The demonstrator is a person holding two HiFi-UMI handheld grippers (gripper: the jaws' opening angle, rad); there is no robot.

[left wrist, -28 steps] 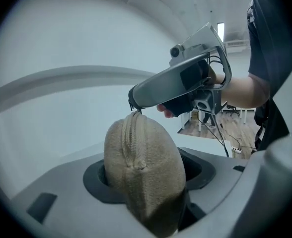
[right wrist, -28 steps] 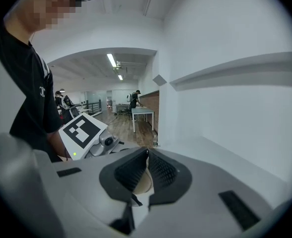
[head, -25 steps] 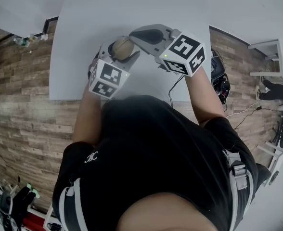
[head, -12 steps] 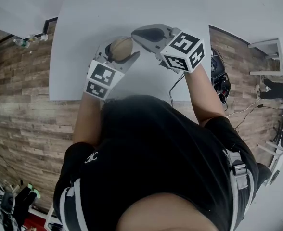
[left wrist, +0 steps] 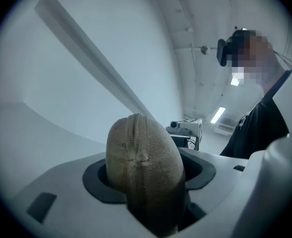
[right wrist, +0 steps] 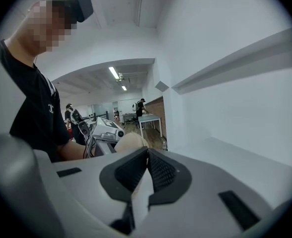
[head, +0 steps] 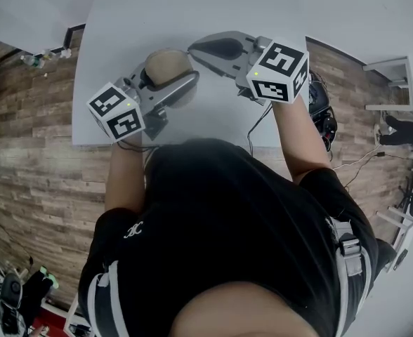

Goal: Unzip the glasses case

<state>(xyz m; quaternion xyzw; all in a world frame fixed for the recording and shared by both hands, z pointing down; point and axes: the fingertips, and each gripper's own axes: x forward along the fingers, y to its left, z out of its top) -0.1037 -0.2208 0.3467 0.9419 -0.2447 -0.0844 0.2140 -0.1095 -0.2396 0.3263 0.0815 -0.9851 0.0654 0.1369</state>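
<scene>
Nearest the head camera, the person's black shirt (head: 220, 216) filled the lower view. Beyond it, the left gripper (head: 171, 83) was clamped across the tan glasses case (head: 166, 63). It held the case apparently clear of the white table (head: 192, 5), with the zip (left wrist: 131, 133) facing that gripper's own camera. The teeth met along the whole visible stretch, and a small tab (left wrist: 142, 156) sat on the seam; no gap was noted. The right gripper (head: 194, 48) stood just beside the case, its jaws pressed together on nothing.

Assessment: the case was secured, but unzipping had not begun as far as the views showed. Outstanding: seize the tab and draw it round the seam.
</scene>
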